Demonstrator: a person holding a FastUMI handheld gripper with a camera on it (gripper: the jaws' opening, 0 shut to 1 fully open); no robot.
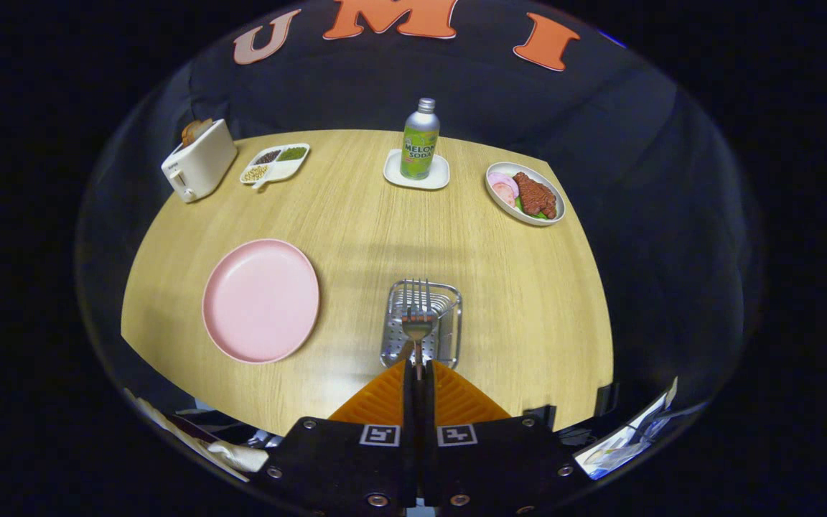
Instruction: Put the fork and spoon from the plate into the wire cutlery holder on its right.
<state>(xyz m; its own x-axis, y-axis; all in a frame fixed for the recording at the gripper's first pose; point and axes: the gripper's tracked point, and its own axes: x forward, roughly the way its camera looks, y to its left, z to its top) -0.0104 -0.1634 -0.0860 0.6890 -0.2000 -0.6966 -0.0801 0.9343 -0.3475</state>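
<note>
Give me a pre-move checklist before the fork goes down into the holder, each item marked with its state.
1. Gripper jaws closed on the fork handle: ok.
2. Fork over the wire cutlery holder, tines pointing ahead: ok.
3. Holder upright on the table: ok.
4. Pink plate bare, no cutlery on it: ok.
5. Spoon inside the holder: cannot tell.
6. Soda bottle and food plate well beyond the holder: ok.
</note>
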